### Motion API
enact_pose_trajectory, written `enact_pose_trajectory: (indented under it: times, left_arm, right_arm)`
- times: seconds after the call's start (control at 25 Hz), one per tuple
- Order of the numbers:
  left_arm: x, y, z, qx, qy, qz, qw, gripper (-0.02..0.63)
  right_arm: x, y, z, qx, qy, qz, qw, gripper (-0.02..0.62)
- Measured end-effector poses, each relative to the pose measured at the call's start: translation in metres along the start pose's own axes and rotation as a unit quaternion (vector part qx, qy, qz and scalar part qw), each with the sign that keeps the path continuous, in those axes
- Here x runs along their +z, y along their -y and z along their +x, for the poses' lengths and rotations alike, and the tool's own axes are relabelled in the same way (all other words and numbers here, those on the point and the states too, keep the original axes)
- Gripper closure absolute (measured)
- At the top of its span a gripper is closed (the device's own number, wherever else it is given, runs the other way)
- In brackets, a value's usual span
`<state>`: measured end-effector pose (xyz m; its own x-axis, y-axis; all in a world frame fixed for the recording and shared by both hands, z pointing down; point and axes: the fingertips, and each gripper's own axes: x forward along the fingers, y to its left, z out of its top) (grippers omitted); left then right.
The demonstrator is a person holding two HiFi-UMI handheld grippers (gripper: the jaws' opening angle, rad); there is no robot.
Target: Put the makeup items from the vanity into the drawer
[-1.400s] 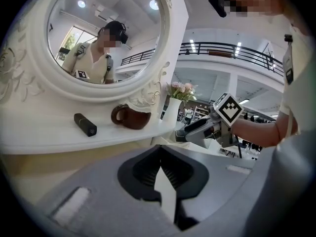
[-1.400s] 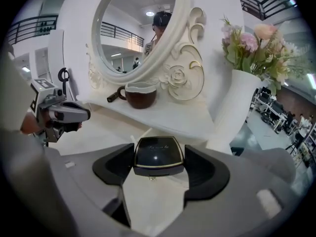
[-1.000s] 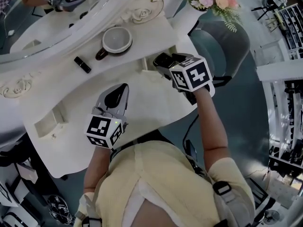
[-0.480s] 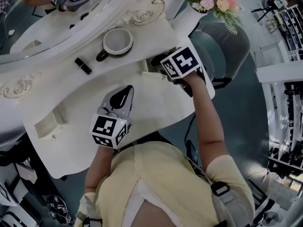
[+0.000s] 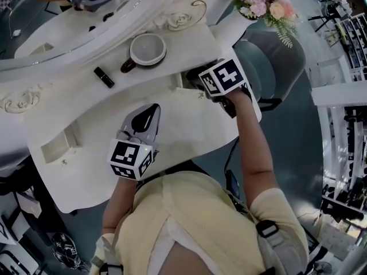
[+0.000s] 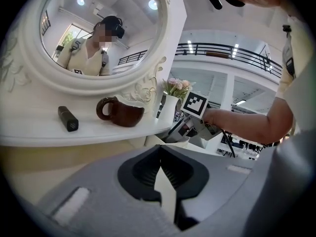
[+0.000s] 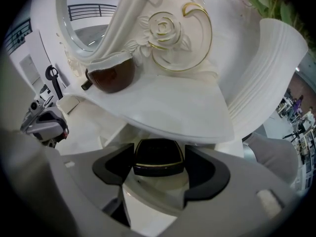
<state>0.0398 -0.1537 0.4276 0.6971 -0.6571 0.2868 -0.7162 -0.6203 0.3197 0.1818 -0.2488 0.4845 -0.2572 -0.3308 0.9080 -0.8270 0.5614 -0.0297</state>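
Compact (image 7: 158, 162), black with gold trim, sits clamped in right gripper (image 7: 159, 153).

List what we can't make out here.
- Drawer inside: head view, right gripper covers it; right gripper view, compact blocks it.
- Lipstick print: too small, head and left gripper views.
- Vase top: right gripper view, cut off by edge.

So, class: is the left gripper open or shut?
Shut. In its own view, the left gripper has its jaws meeting at the tips, with nothing between them.
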Motion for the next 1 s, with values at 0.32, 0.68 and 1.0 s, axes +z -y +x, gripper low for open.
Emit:
enact_pose_trajectory:
  times: [0.32,0.68,1.0]
  left_arm:
    - [-0.005,-0.003,-0.006,0.007,-0.002,-0.009,0.9999,0.607]
    - [-0.004,-0.013,-0.019,0.025,0.002,-0.019,0.9995,0.607]
    - [0.000,-0.034,-0.053,0.070,0.017,-0.031,0.9969,0.607]
  right_arm:
    - [-0.003,-0.001,-0.002,0.003,0.004,-0.010,1.000,0.245]
    - [0.005,-0.020,-0.035,-0.006,0.061,-0.042,0.997,0.285]
    - [0.041,-0.065,-0.076,0.002,0.168,-0.066,0.984,0.315]
